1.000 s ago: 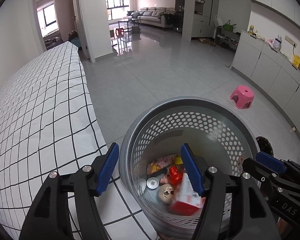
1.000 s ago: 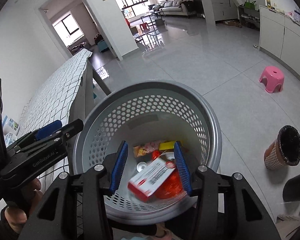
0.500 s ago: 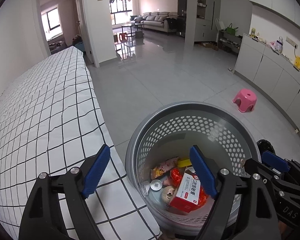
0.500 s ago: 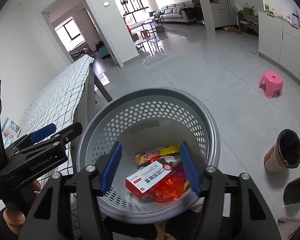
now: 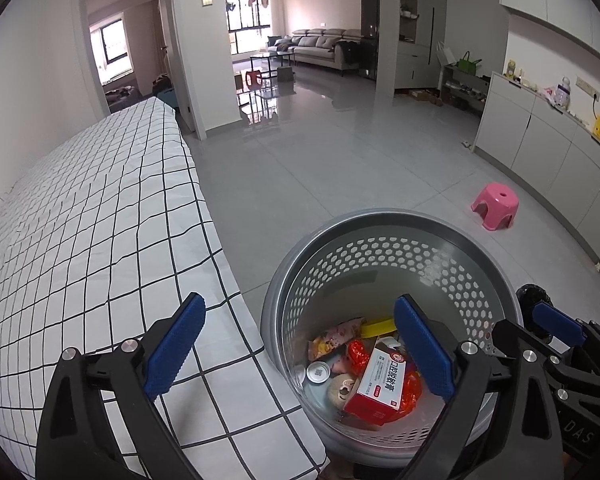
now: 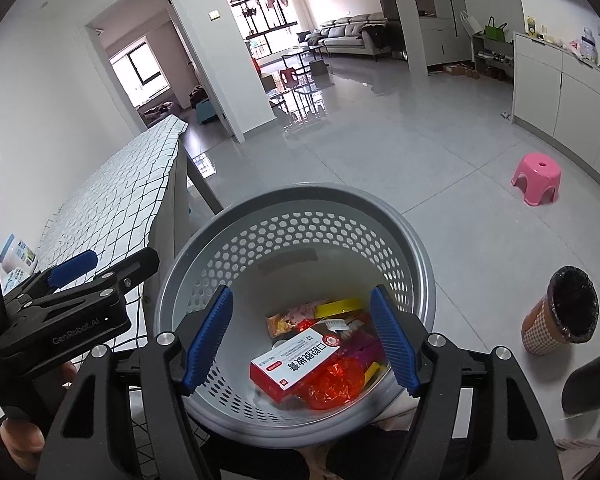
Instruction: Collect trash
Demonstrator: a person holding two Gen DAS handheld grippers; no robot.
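Note:
A grey perforated bin (image 5: 388, 240) (image 6: 300, 216) stands on the floor beside the table. Inside lie a red and white box (image 5: 380, 384) (image 6: 296, 360), red crinkly wrappers (image 6: 332, 380), a yellow piece (image 6: 336, 304), snack packets (image 5: 332, 340) and a small round lid (image 5: 317, 372). My left gripper (image 5: 300, 344) is open and empty, over the table edge and the bin's left rim. My right gripper (image 6: 300, 336) is open and empty, above the bin's mouth. Each gripper shows at the edge of the other's view.
A table with a white checked cloth (image 5: 80, 220) (image 6: 112, 200) stands left of the bin. A pink stool (image 5: 496, 204) (image 6: 536, 176) is on the grey tile floor. A small brown bin with a black liner (image 6: 560, 312) is at the right. White cabinets (image 5: 548, 148) line the right wall.
The red and white box has dropped from between my right fingers into the bin. Both grippers have opened wider and lifted back from the bin.

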